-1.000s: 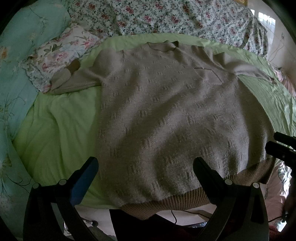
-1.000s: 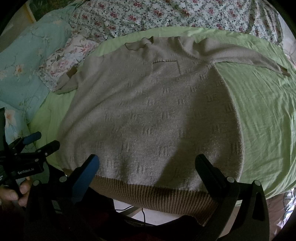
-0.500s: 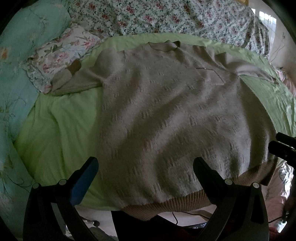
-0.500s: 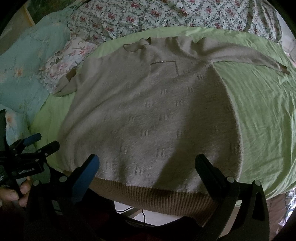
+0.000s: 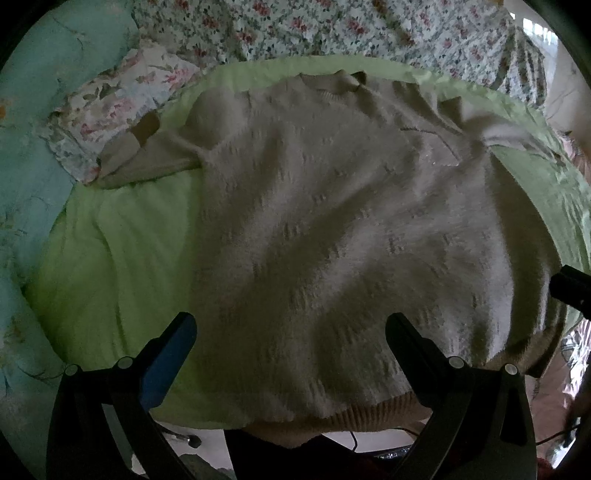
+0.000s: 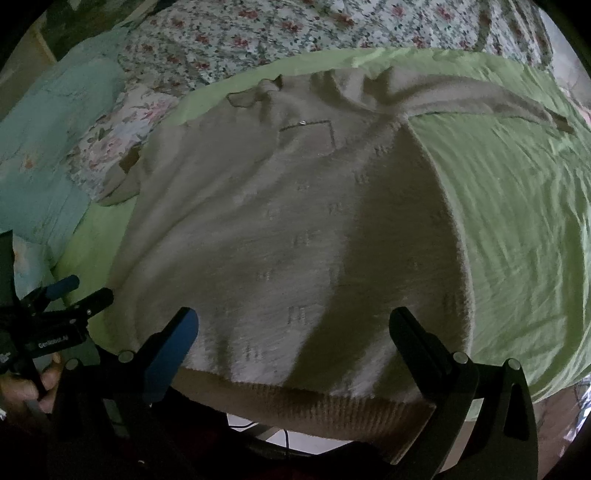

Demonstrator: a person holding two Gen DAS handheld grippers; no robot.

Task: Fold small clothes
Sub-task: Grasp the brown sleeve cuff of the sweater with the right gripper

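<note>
Beige sweater (image 5: 332, 236) is lying flat, face up on the green sheet (image 6: 517, 221) of the bed, hem hanging off the near edge. Left gripper (image 5: 290, 332) & right gripper (image 6: 293, 328) are hovering over the hem w/ jaws spread wide, empty. Imo folding isn't started yet; next they're needing a sleeve or hem corner. Left gripper's label (image 6: 53, 346) is too blurry to read tbh.

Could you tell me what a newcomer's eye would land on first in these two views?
First, the big beige knit sweater spread front-up across the green sheet, its ribbed hem hanging over the near bed edge. Next, both open tools, left and right, poised just above that hem. Floral bedding frames the far side.
</note>
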